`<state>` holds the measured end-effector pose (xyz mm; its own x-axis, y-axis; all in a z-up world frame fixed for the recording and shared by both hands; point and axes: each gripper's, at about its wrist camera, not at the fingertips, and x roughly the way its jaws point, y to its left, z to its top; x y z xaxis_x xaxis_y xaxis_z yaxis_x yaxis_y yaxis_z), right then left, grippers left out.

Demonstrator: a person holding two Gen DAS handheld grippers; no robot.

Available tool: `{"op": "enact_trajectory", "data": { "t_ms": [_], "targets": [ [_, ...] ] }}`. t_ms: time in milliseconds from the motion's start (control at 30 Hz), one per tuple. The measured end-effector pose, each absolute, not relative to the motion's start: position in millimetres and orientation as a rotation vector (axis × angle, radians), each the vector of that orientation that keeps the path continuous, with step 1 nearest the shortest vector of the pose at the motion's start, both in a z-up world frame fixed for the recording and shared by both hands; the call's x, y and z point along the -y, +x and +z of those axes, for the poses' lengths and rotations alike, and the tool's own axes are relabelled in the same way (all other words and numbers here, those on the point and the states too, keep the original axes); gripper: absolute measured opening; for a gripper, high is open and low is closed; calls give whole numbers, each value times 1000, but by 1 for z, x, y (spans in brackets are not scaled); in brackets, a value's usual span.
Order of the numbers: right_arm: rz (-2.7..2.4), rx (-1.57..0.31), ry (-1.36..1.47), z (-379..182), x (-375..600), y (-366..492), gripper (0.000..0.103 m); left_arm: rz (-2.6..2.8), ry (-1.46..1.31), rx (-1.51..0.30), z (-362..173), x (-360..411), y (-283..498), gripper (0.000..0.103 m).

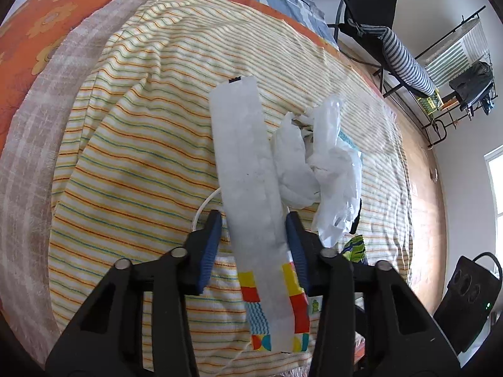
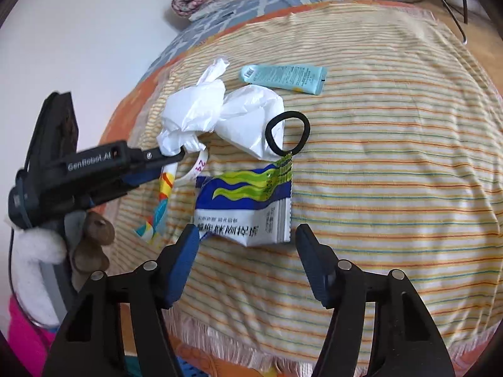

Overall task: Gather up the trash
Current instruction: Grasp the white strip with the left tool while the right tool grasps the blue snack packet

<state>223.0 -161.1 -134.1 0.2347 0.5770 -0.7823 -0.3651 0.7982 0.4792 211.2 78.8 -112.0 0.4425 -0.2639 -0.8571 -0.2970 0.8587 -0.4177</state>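
Left wrist view: the left gripper (image 1: 254, 235) is pinching a long white strip wrapper (image 1: 243, 163) with a coloured printed border at its near end. Both blue pads (image 1: 209, 245) press against the strip's sides, and the strip runs forward from the jaws over the striped blanket (image 1: 132, 144). Just right of the strip lies a crumpled white plastic bag (image 1: 317, 163), touching it along one edge. A thin white ring (image 1: 204, 207) shows partly behind the left pad. Beyond the blanket, an orange flowered sheet (image 1: 41, 37) covers the bed, and a black chair (image 1: 367, 6) stands on the wooden floor.

Right wrist view: the right gripper (image 2: 248, 251) is spread wide and holds nothing. It hangs just above the blanket's near side, with a blue and white sachet pack (image 2: 245, 204) lying flat between and slightly ahead of its fingertips. A black hair tie (image 2: 287, 135) rests beyond the pack, overlapping the white plastic bag (image 2: 220, 116). A light blue tube (image 2: 283, 77) lies farther back, apart from the bag. At left, the other gripper (image 2: 163, 157) shows side-on, closed on the coloured strip (image 2: 158, 207), with the white ring (image 2: 198, 169) beside it.
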Motion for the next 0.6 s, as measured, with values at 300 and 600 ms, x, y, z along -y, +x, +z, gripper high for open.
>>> {"op": "enact_trajectory", "data": {
  "t_ms": [300, 600],
  "targets": [
    [655, -1173, 246, -143, 154, 238, 24, 20, -564, -1113, -111, -84, 212, 30],
    [685, -1107, 203, -125, 149, 227, 3, 34, -574, -1069, -97, -95, 201, 26]
  ]
}}
